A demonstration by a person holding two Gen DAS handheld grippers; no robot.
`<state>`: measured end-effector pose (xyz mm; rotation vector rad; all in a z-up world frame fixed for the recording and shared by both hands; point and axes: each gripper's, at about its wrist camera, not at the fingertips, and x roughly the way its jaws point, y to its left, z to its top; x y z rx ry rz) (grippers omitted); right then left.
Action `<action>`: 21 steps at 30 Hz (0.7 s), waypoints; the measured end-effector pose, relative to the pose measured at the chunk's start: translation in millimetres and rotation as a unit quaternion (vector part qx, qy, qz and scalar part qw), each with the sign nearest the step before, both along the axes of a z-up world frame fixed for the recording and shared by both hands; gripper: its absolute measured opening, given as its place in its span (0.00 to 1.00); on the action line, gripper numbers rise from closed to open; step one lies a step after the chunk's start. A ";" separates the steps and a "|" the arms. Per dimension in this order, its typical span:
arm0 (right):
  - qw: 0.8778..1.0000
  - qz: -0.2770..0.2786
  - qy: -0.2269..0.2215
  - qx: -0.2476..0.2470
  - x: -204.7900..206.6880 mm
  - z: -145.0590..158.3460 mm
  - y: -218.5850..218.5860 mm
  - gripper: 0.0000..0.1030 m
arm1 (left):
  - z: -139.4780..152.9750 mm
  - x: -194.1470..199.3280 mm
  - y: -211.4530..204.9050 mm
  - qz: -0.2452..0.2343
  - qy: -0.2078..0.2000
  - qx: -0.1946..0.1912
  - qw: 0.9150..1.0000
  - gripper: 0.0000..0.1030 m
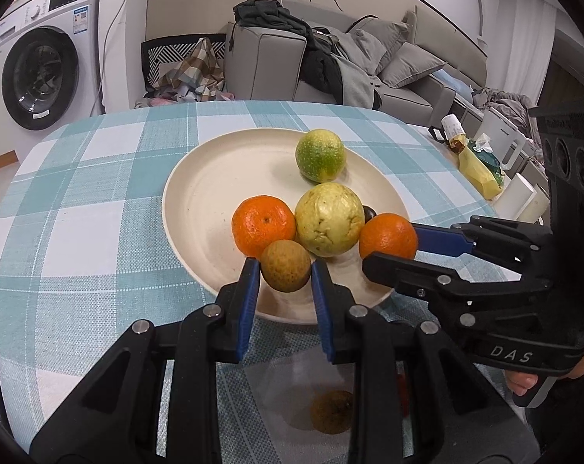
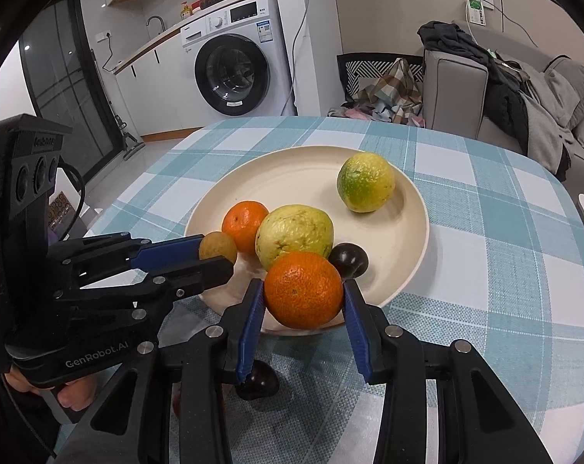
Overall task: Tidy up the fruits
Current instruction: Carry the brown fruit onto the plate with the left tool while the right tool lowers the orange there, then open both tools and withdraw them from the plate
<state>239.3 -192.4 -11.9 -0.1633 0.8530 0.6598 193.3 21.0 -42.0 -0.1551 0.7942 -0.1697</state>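
Note:
A cream plate (image 1: 199, 201) (image 2: 303, 170) lies on the checked tablecloth. On it are a green-yellow citrus (image 1: 320, 155) (image 2: 365, 182), a pale yellow guava (image 1: 329, 219) (image 2: 293, 235), an orange tangerine (image 1: 263, 225) (image 2: 243, 219) and a dark plum (image 2: 348, 259). My left gripper (image 1: 286, 270) (image 2: 214, 257) is shut on a small brown fruit (image 1: 285, 266) (image 2: 217, 246) over the plate's near rim. My right gripper (image 2: 302, 297) (image 1: 392, 241) is shut on a second tangerine (image 2: 302, 290) (image 1: 387, 236) just above the plate.
Another brown fruit (image 1: 332, 411) and a dark plum (image 2: 257, 381) lie on a clear sheet on the cloth below the grippers. A yellow packet (image 1: 477, 172) and a white kettle (image 1: 502, 141) stand off the table's right. A washing machine (image 2: 237, 62) and sofa (image 1: 369, 65) are behind.

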 end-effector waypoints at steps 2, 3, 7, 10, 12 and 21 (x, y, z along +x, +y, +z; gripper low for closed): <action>1.000 -0.001 0.001 0.000 1.3 -0.4 0.2 0.40 | 0.5 0.1 0.2 0.000 0.000 0.000 1.000 0.24; 1.000 -0.002 0.001 0.000 1.7 -0.3 -0.1 0.40 | 0.2 0.9 0.5 0.000 0.001 0.001 1.000 0.24; 1.000 -0.004 0.001 -0.002 4.9 -1.3 0.1 0.40 | -1.0 3.5 1.5 0.002 0.001 0.001 1.000 0.24; 1.000 -0.007 0.002 -0.003 8.0 -1.9 -0.1 0.40 | -1.4 5.3 2.1 0.004 0.002 0.002 1.000 0.24; 1.000 -0.008 0.002 -0.004 9.1 -1.9 0.0 0.40 | -1.7 5.7 2.4 0.004 0.001 0.002 1.000 0.24; 1.000 -0.013 -0.002 -0.011 10.5 -2.6 0.6 0.40 | -1.8 5.0 1.1 0.006 0.000 0.003 1.000 0.24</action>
